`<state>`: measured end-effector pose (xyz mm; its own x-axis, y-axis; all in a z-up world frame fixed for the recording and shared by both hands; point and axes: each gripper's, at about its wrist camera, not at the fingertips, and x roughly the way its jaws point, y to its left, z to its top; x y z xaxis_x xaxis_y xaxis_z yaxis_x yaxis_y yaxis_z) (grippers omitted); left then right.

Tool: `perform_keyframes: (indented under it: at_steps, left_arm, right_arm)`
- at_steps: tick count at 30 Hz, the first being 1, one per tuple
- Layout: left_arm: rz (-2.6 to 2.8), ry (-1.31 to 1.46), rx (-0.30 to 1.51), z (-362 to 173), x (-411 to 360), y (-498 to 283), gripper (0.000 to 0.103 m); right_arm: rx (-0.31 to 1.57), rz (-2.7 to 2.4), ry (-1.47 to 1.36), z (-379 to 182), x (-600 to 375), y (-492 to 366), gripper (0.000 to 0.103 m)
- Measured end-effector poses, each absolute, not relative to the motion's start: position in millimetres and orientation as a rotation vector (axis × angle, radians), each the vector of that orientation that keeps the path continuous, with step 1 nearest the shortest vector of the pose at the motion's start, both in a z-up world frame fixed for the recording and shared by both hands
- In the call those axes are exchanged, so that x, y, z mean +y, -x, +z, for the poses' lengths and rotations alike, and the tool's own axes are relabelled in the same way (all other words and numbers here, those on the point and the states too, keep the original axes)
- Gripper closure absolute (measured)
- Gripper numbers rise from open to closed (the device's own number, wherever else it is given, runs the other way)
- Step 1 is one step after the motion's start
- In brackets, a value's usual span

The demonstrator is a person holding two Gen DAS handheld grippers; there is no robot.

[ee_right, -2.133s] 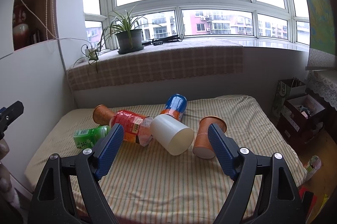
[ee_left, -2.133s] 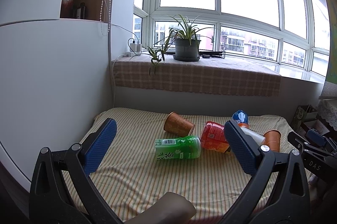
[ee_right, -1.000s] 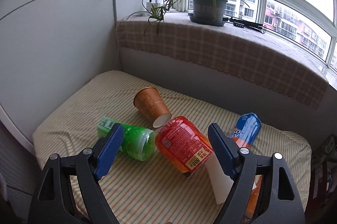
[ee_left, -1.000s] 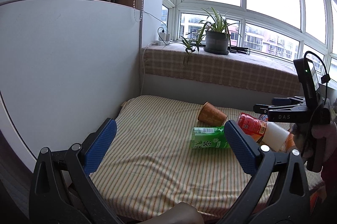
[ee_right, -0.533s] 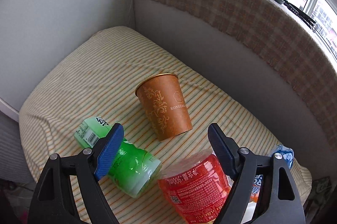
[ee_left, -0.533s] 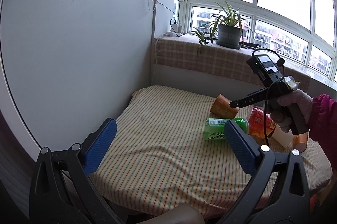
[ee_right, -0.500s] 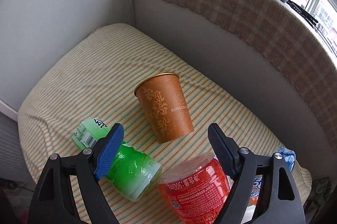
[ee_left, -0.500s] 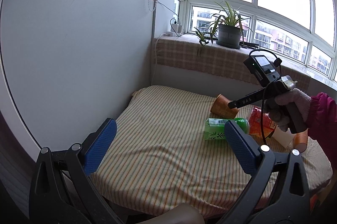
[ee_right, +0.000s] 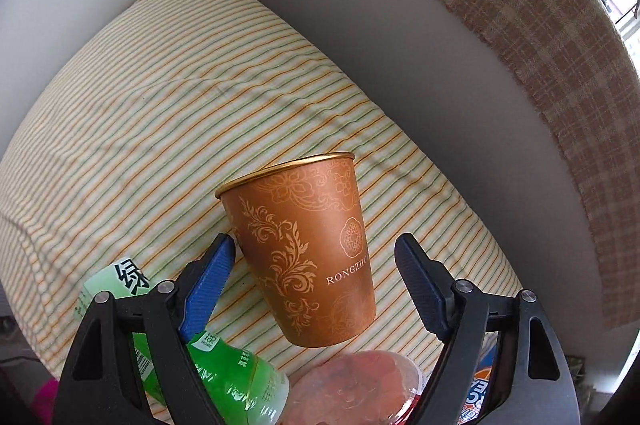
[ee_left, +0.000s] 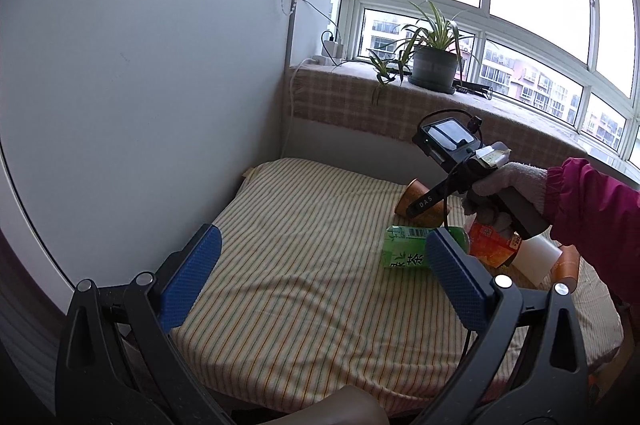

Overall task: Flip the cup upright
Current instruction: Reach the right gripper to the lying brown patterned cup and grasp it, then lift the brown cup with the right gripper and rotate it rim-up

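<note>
Now the left gripper (ee_left: 320,265) hangs spread wide above the striped cloth (ee_left: 304,265), holding nothing. Rightward, the right gripper (ee_right: 316,279) straddles the brown cup (ee_right: 304,245) lying sideways, jaws apart, left pad seemingly touching.

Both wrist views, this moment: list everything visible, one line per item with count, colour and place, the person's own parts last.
brown paper cup: 1, brown with gold print, lying on the bed between the right gripper's fingers
green bottle: 1, green, on its side beside the cup
red bottle: 1, red-orange, lying right of the green bottle
white cup: 1, white, behind the red bottle
striped bed cover: 1, cream with stripes
potted plant: 1, green in a grey pot, on the windowsill
left gripper: 1, black with blue pads, open over the bed
right gripper: 1, black with blue pads, open around the cup
gloved hand: 1, grey glove, pink sleeve
</note>
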<state>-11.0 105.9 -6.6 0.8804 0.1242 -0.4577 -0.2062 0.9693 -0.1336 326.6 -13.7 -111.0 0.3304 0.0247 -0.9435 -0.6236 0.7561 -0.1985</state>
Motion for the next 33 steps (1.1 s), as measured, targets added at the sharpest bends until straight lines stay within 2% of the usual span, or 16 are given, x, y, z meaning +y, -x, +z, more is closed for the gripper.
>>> perform_keyframes:
  at_steps: [4,6,15,27,33]
  left_arm:
    - [0.178,0.189,0.46,-7,110,12,0.0]
    - [0.182,0.204,0.462,-7,113,11,0.0]
    - [0.184,0.218,0.473,-9,112,11,0.0]
    - [0.181,0.208,0.463,-7,112,8,0.0]
    - [0.176,0.197,0.439,-4,111,6,0.0]
  right_arm:
    - [1.169,0.455,0.624,-116,-7,-331,0.024]
    - [1.172,0.46,0.61,-116,-5,-331,0.036]
    - [1.136,0.456,0.609,-116,-3,-323,0.037]
    - [0.983,0.53,0.406,-26,-32,-275,0.037]
    - [0.936,0.522,0.249,-5,-70,-224,0.037]
